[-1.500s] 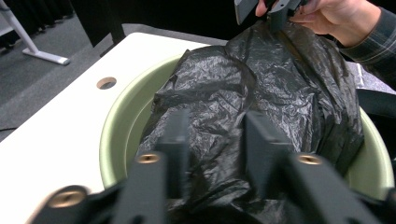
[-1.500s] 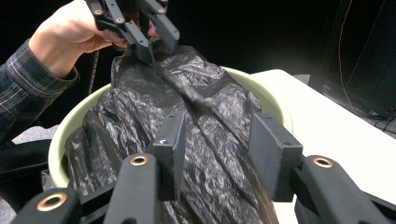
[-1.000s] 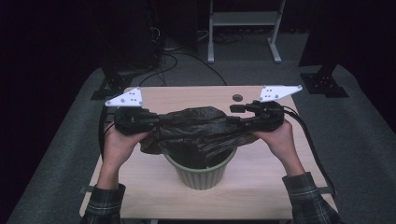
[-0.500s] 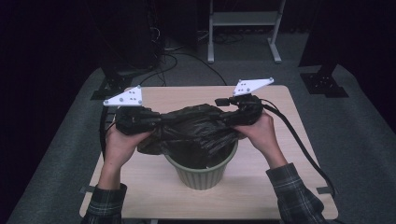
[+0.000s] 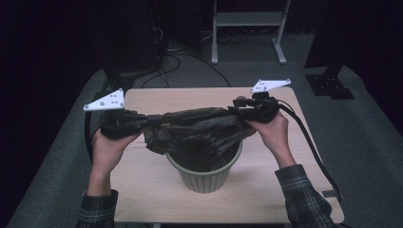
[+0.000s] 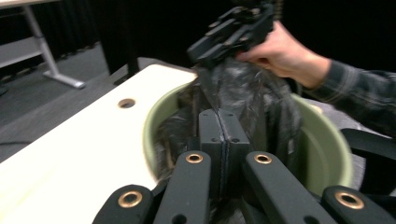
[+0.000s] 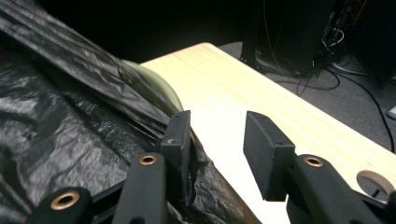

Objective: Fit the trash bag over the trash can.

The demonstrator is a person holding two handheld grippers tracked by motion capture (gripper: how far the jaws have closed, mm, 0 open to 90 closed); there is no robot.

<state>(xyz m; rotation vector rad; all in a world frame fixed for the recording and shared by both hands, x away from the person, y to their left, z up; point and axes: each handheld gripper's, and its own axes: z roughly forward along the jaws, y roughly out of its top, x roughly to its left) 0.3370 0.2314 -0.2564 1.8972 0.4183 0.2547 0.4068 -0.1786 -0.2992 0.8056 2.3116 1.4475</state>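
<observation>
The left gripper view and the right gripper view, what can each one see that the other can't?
The left gripper view alone shows the inside of the green bin, the left gripper with its jaws pressed together on the black bin bag, and farther off a hand in a plaid sleeve holding the other gripper. The right gripper view alone shows the right gripper with its jaws apart, the bag lying against one of them, plus cables on the floor. Both show the bag, the bin and the wooden table.
</observation>
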